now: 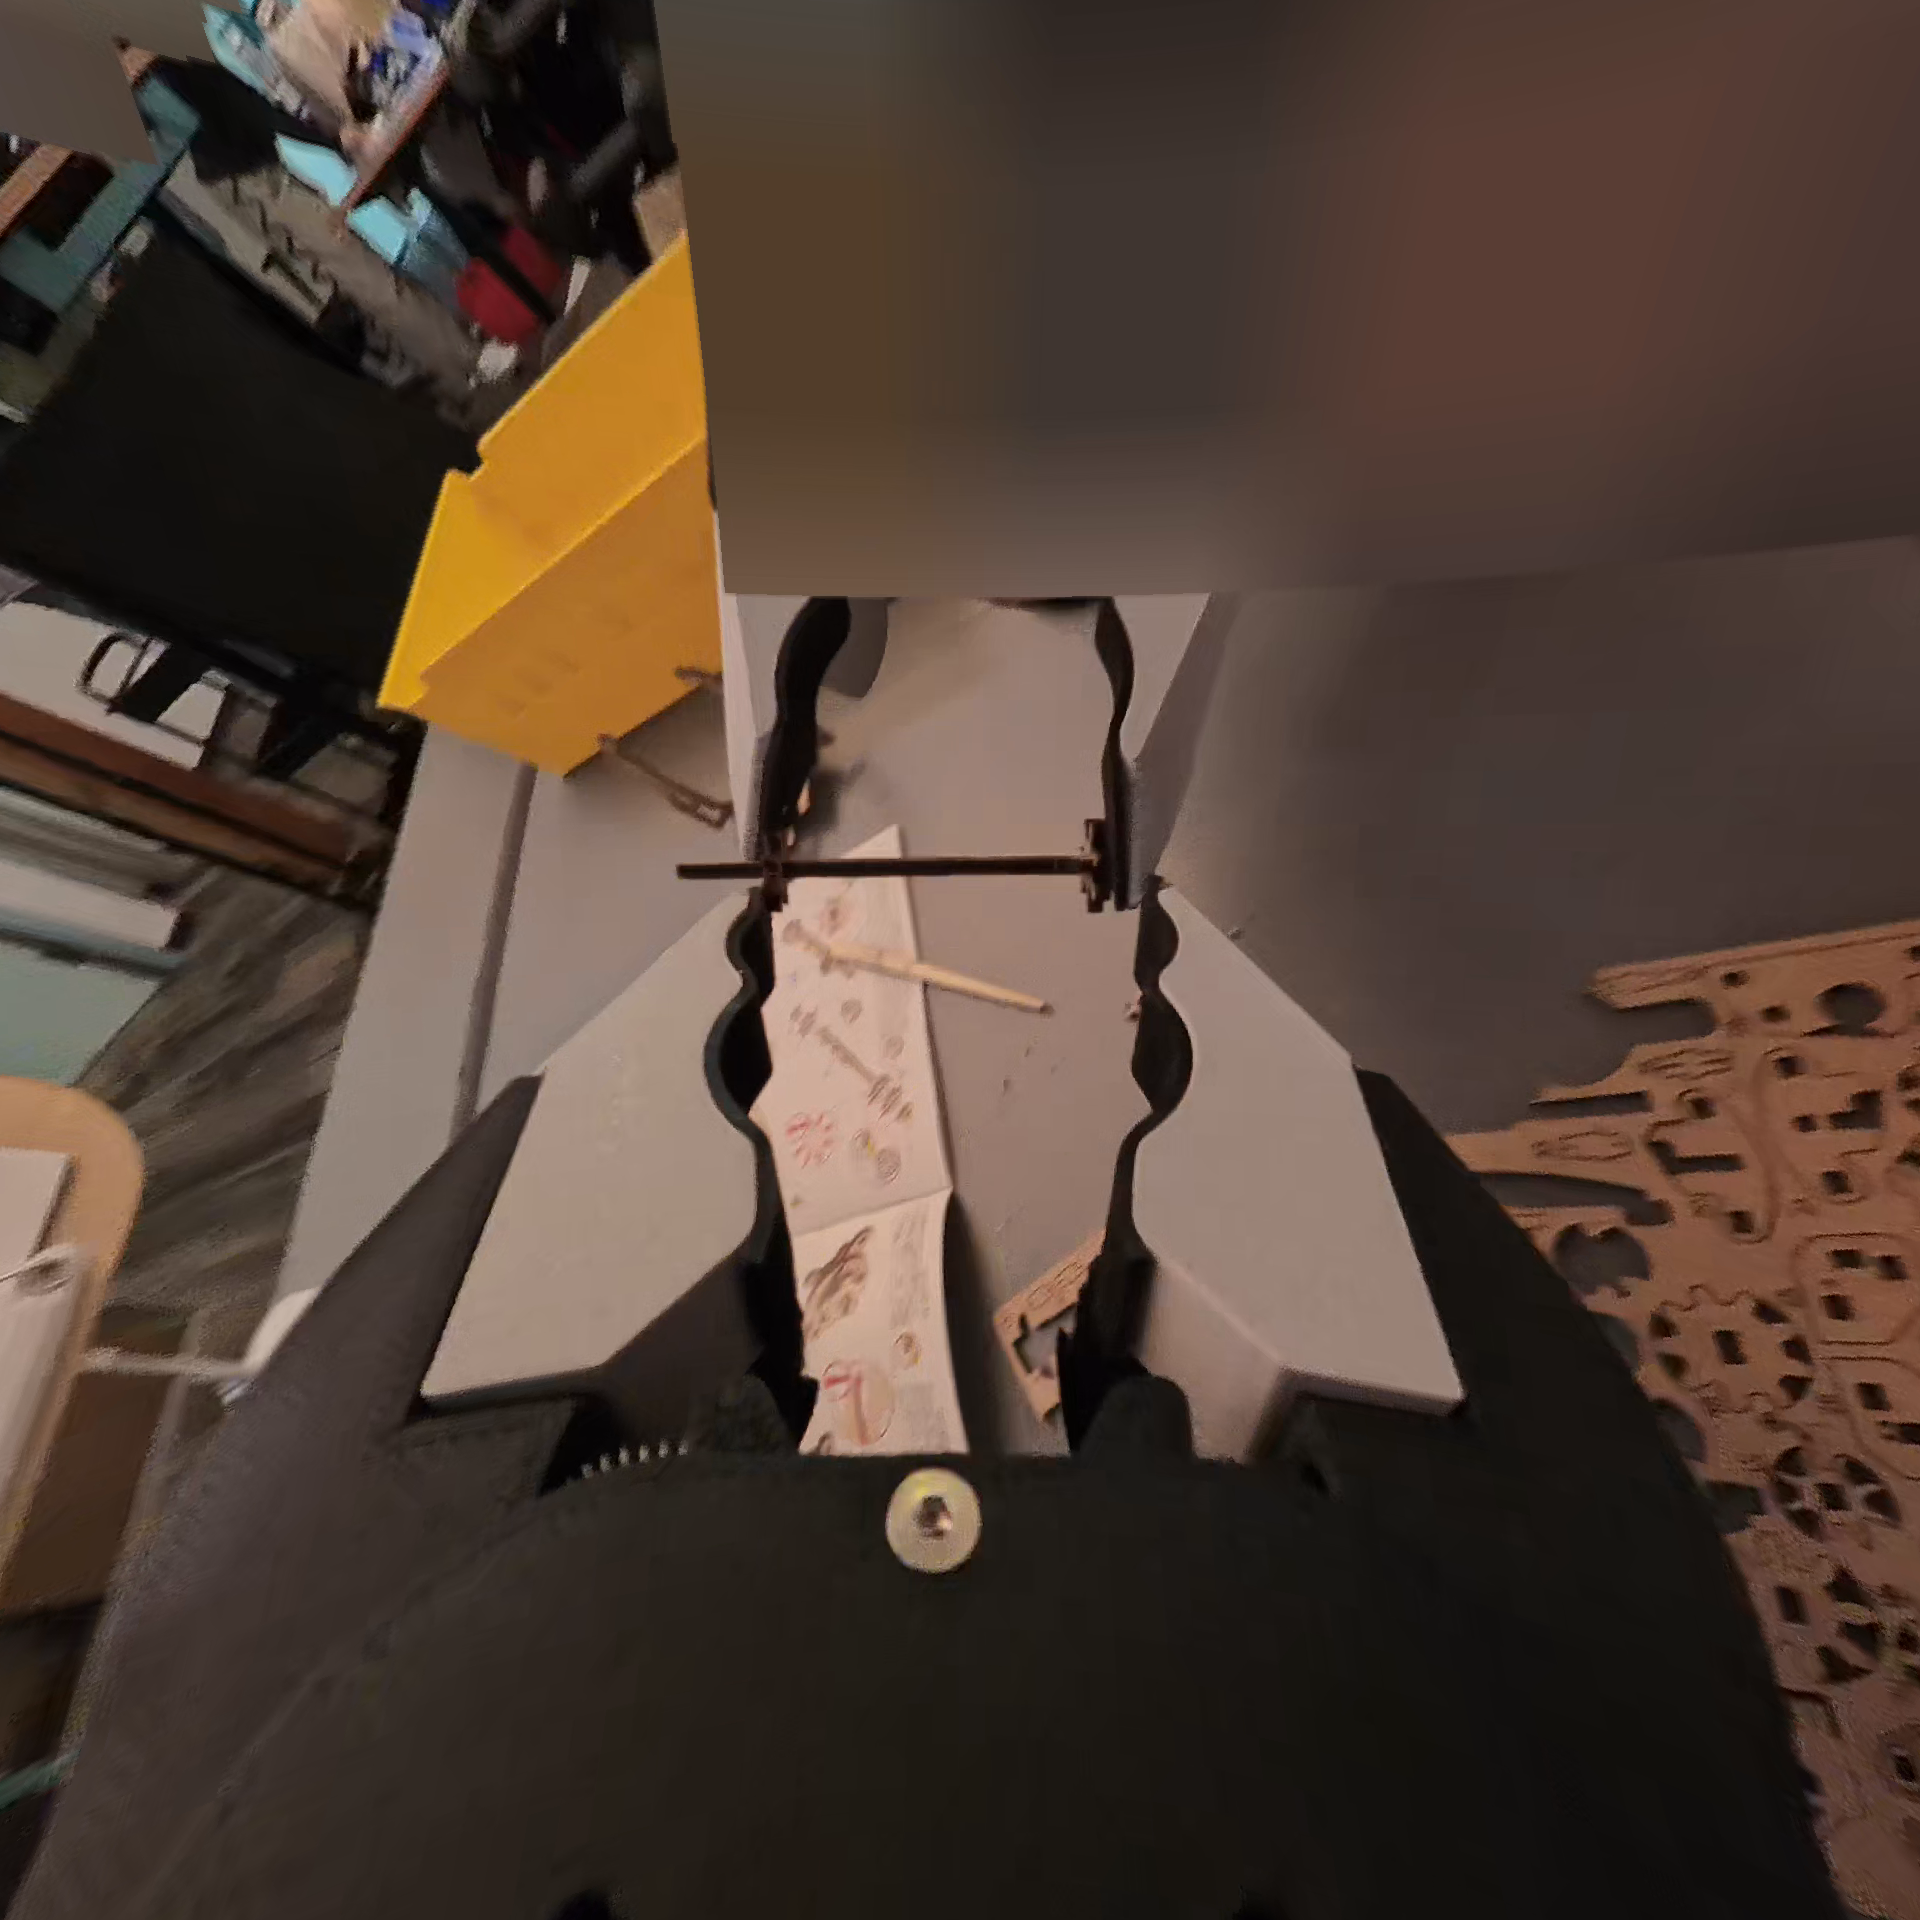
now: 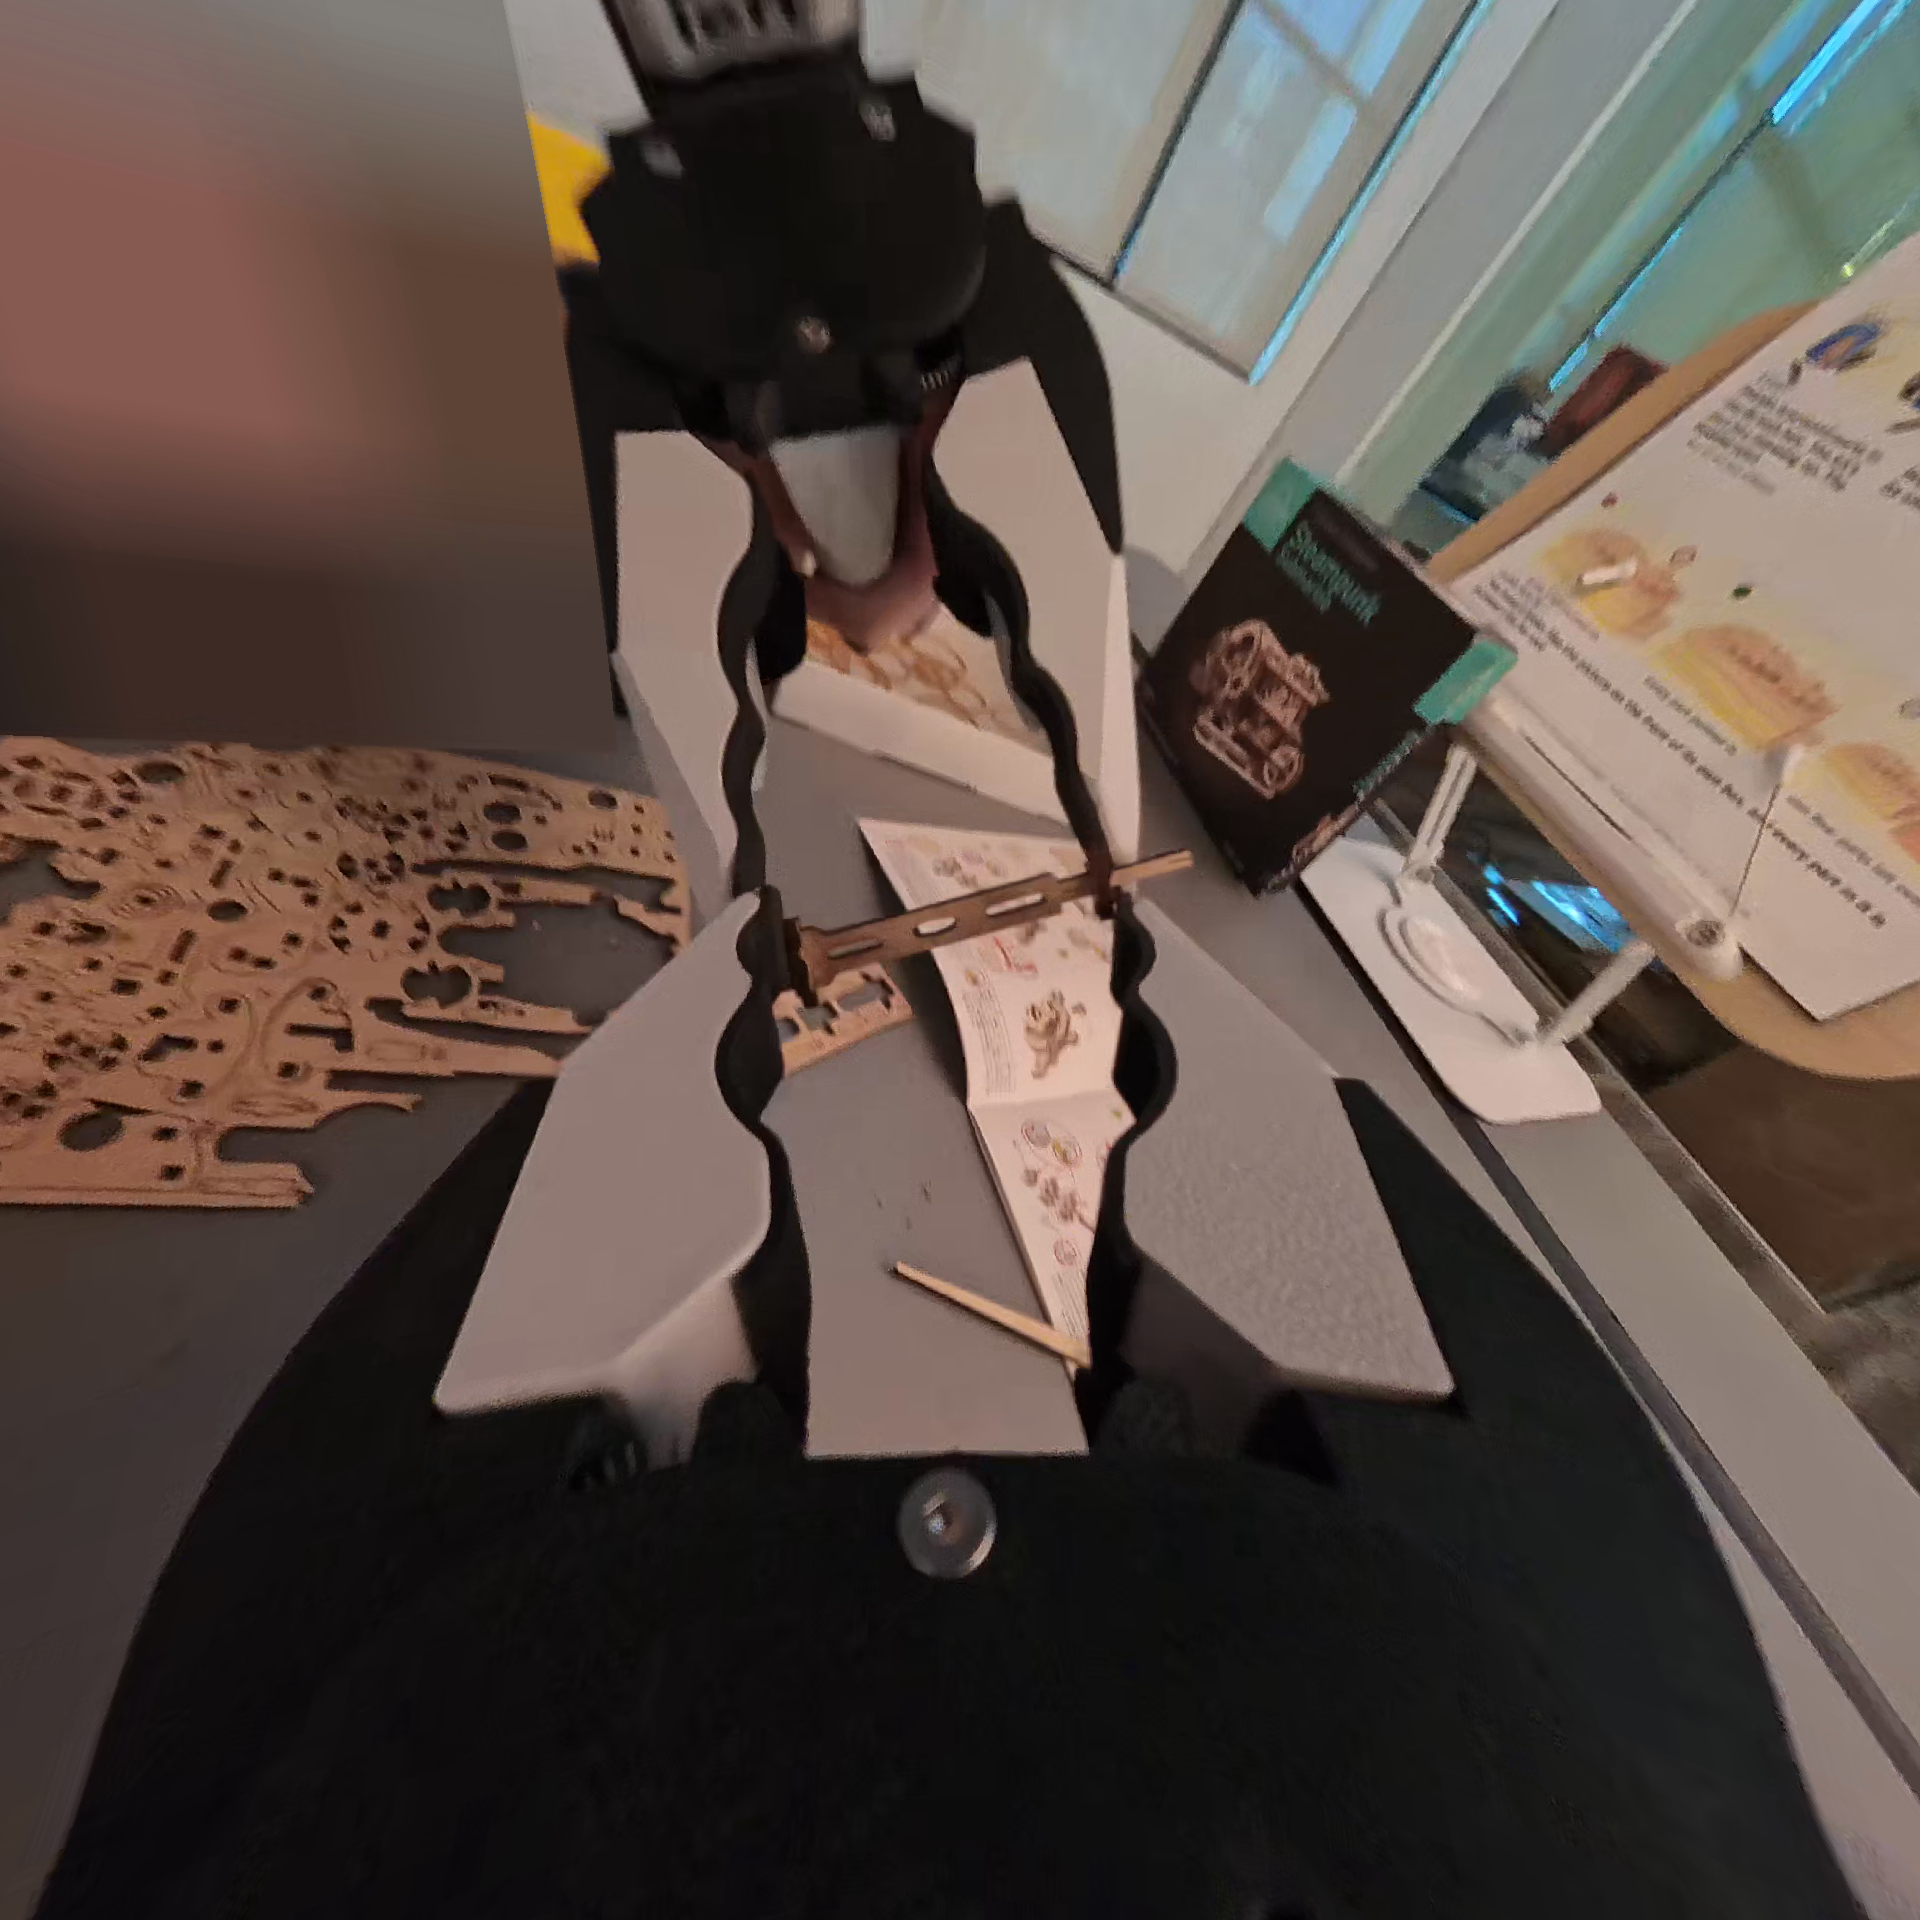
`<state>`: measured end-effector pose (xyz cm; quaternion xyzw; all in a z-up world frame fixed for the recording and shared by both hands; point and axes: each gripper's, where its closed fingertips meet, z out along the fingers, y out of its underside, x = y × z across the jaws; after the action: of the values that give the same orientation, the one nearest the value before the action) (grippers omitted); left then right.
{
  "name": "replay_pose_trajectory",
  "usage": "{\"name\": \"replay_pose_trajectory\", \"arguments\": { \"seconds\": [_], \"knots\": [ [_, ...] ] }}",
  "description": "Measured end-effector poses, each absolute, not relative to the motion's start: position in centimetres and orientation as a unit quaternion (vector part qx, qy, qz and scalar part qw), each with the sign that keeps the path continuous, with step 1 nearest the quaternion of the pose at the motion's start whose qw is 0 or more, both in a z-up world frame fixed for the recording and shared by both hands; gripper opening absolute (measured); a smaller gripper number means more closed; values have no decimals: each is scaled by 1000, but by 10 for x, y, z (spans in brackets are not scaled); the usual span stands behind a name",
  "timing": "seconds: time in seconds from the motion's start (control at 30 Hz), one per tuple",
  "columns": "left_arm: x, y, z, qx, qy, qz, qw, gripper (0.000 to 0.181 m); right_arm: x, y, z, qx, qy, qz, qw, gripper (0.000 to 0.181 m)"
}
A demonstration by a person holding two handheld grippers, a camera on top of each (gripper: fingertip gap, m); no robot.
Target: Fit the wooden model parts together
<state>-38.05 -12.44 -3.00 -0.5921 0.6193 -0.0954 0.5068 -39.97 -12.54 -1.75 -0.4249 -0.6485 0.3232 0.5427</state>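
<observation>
In the left wrist view the left claw (image 1: pixel 945 899) stands spread wide, tip to tip with the right claw (image 1: pixel 940 831) at 12 o'clock, and a slotted wooden strip (image 1: pixel 914 864) spans crosswise between the meeting fingertips above the grey tabletop (image 1: pixel 1351 831), with a punched wooden sheet (image 1: pixel 1714 1247) at 3 o'clock. In the right wrist view the right claw (image 2: pixel 940 930) is likewise spread; the strip (image 2: pixel 977 914) bridges its tips, over an instruction leaflet (image 2: pixel 1029 1039).

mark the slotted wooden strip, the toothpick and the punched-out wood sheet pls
slotted wooden strip (image 2: pixel 966 920), right wrist view, middle of its slotted face.
toothpick (image 2: pixel 987 1311), right wrist view, mid-shaft, lying on the table.
punched-out wood sheet (image 2: pixel 260 935), right wrist view, central lattice area.
</observation>
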Motion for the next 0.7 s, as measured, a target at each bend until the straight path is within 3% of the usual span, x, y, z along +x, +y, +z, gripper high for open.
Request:
{"name": "replay_pose_trajectory", "arguments": {
  "seconds": [0.2,0.7],
  "knots": [
    [-377,-141,-9,-553,608,-193,536,59,-391,-145,2,-381,-646,379,543,61],
    [-376,-149,4,-520,597,-229,566,59,-389,-153,16,-357,-625,409,561,60]
  ]
}}
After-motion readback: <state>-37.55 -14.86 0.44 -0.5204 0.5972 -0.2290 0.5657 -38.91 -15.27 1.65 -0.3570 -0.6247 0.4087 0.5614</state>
